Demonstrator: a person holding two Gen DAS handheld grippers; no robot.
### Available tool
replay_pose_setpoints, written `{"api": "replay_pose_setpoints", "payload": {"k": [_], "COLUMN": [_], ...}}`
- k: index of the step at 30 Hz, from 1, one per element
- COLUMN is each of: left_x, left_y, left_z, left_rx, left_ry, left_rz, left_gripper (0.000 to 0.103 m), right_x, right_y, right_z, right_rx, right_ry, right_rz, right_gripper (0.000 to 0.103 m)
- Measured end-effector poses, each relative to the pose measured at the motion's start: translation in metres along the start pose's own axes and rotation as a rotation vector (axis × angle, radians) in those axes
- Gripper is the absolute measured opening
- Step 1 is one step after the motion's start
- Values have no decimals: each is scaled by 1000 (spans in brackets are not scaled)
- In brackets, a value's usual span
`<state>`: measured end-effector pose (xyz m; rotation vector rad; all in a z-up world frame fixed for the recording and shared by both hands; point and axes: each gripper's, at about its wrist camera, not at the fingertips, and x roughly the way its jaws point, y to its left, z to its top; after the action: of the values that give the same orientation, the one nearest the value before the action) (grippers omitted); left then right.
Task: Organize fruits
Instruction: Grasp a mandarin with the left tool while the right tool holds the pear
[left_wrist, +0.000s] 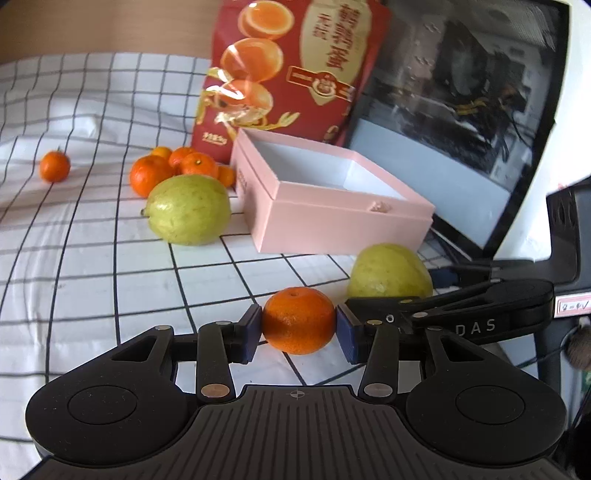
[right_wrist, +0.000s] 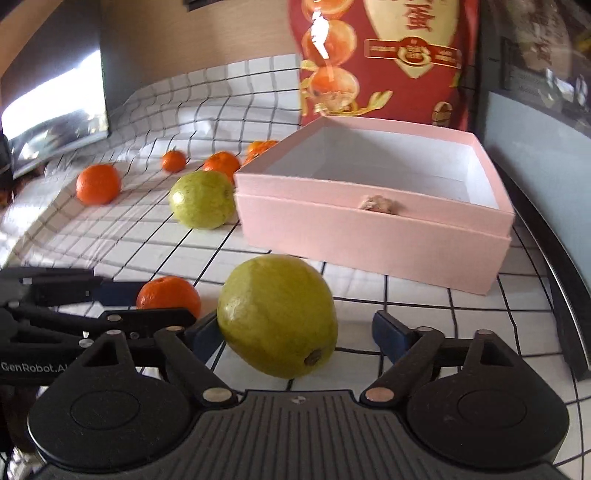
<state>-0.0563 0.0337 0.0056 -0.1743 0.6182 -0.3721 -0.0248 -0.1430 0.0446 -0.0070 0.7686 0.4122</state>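
The left tool is clamped on a small round orange mandarin, its blue pads pressing the fruit's two sides just above the white cloth with a black grid that covers the tabletop. The right tool stands wide around a large yellow-green guava, which rests on the cloth between the fingers; the left pad touches or nearly touches the fruit, while the right pad sits apart from it. This guava lies just right of the held mandarin. Beyond both tools, the open pale pink cardboard box with a white inside sits toward the right, and nothing shows inside it. A second yellow-green guava lies just beside the box's left wall, with a cluster of small mandarins behind it and a lone mandarin well apart at far left. A red printed bag showing orange halves stands upright behind the box.
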Motion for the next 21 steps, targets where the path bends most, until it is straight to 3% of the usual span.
{"api": "replay_pose_setpoints", "payload": {"k": [2,5,7,11,14,21], "left_x": [-2,-8,-12,-16,-15,-17], "left_y": [1,1,8,28,29,32], "left_z": [0,1,2,2,2,0], "left_rx": [-14,23,15,-82,-87,-123], "left_ry": [-5,-32,-50,-51,-54,-66], "left_rz": [19,140,178,139,135,123], "left_gripper": [48,48,48,48,48,48], "right_x": [0,-2,-6,-11,-14,-28], "right_y": [-3,-4,-6,-13,-15,-3], "right_z": [0,-1,-3,-6,-8,-19], "right_rx": [17,17,23,53,58,-77], "right_ry": [-1,3,0,-4,-5,-45], "right_rz": [8,4,9,35,34,-40], "right_gripper": [90,90,90,91,92,93]}}
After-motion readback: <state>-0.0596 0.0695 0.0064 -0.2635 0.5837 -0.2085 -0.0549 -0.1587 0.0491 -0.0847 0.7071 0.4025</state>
